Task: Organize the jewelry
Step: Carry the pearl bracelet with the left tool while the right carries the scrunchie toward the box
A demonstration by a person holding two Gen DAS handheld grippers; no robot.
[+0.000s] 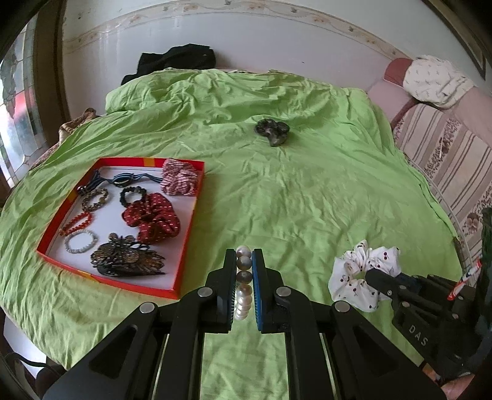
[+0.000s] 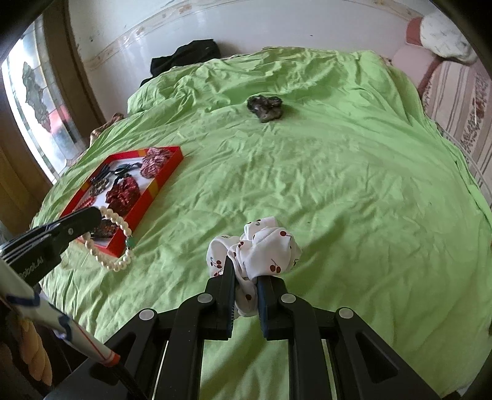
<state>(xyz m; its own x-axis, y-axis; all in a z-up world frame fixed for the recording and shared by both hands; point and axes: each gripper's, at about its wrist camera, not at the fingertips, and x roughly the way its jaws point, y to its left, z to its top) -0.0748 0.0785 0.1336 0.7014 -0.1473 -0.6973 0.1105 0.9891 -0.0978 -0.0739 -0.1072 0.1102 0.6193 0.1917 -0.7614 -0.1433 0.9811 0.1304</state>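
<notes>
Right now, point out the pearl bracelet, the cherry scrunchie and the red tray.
pearl bracelet [image 2: 118,220], right wrist view, on its upper beads.
cherry scrunchie [image 2: 264,246], right wrist view, on the bunched white fabric.
red tray [image 1: 187,234], left wrist view, on its right wall.

Tray [image 1: 184,246] left on bedsheet [image 1: 307,200]; hair clip [image 1: 273,132] behind.

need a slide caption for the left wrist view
Left tongs grip a pearl bracelet beside the red tray.

Home bedroom, rumpled green bedsheet [image 1: 276,184] over a bed, stained-glass window [image 2: 37,101], striped floral sofa [image 1: 446,160], tiled wall with border [image 1: 246,27]
</notes>
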